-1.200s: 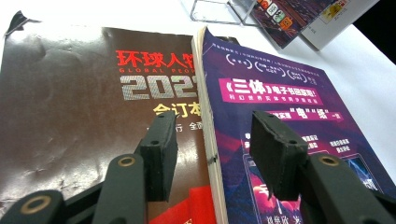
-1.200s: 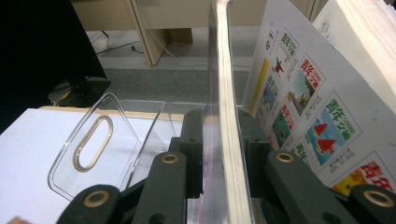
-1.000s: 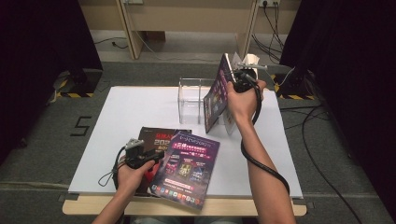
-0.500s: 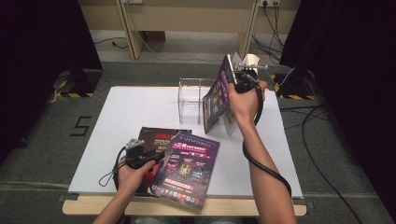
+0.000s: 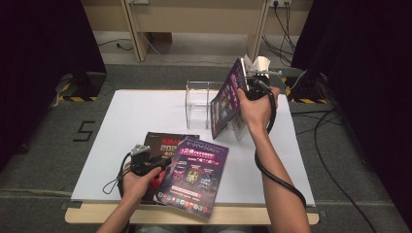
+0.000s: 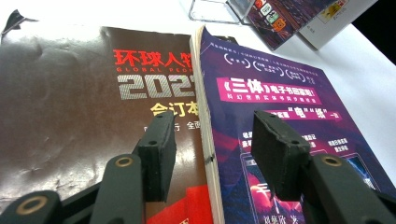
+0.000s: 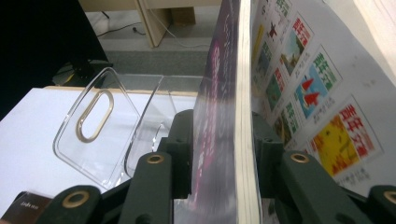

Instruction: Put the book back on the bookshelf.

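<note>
The right gripper (image 5: 252,90) was held up over the far right part of the white worktop (image 5: 145,116), with an upright purple-covered magazine (image 5: 227,99) standing between its jaws. In the right gripper view the jaws flanked the magazine's (image 7: 219,116) bound edge on both sides; they had just been opening, and whether the pads were pressing on the covers at that moment could not be told. The magazine stood on end, its long axis running up and tilted toward the far edge, the purple cover facing the left edge of the worktop and the pale back cover with coloured pictures facing right. It stood just beside a clear acrylic stand with an oval handle slot (image 7: 93,126), which sat near the far edge.

The left gripper (image 5: 145,162) hovered low near the near edge, jaws well apart and clamping nothing. In the left gripper view they straddled the spine edge of a second purple magazine lying flat (image 6: 280,121), which overlapped a dark brown magazine with red and silver lettering (image 6: 70,107). The flat ones lay with their long axes running from near edge toward the far edge, slightly skewed.

Compared with a second before, both hands and all three magazines sat in the same places; the only change was the wider right jaws.
</note>
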Motion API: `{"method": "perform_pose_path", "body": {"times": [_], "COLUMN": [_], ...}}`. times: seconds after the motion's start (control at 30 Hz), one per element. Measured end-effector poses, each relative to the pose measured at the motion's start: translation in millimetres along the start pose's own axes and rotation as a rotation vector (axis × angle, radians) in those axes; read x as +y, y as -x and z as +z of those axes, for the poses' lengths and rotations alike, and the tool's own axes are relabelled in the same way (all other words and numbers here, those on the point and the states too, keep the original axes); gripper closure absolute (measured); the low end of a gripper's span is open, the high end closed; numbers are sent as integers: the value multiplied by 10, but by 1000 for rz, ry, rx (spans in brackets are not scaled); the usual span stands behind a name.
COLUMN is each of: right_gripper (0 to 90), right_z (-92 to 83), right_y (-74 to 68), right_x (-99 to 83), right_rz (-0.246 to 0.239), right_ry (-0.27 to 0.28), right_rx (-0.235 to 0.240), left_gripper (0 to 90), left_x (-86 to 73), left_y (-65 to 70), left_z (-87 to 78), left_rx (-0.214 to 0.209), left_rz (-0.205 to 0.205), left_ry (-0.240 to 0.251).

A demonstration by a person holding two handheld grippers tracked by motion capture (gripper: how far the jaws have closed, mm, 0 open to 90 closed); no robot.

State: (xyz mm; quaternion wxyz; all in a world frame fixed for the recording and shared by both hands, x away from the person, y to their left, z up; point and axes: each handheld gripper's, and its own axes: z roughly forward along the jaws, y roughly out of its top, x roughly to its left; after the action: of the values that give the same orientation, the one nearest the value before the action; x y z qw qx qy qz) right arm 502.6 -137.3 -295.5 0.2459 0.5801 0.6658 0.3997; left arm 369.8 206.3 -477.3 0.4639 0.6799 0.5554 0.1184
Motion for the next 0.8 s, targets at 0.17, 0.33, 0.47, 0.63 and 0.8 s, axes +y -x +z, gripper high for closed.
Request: {"method": "perform_pose_path", "body": {"times": [0.17,0.33,0.47,0.63,0.8], "right_gripper": [652,649,641,637,636], "right_z": [-76,-133,-161,-195,-246], "right_y": [46,87,113,120,122], "right_x": [-50,-124,-178,-247,-316], "right_rz": [5,7,6,2,4], "right_ry": [-7,4,5,3,18], "right_rx": [3,9,11,19,32], "left_gripper": [492,489,469,454,443], "left_x": [-2,-3,-4,-6,-5], "left_y": [6,12,18,24,32], "left_z": [6,14,15,19,19], "left_rx": [-1,1,5,7,10], "left_rz": [2,2,3,3,0], "left_ry": [-2,-2,0,1,3]}}
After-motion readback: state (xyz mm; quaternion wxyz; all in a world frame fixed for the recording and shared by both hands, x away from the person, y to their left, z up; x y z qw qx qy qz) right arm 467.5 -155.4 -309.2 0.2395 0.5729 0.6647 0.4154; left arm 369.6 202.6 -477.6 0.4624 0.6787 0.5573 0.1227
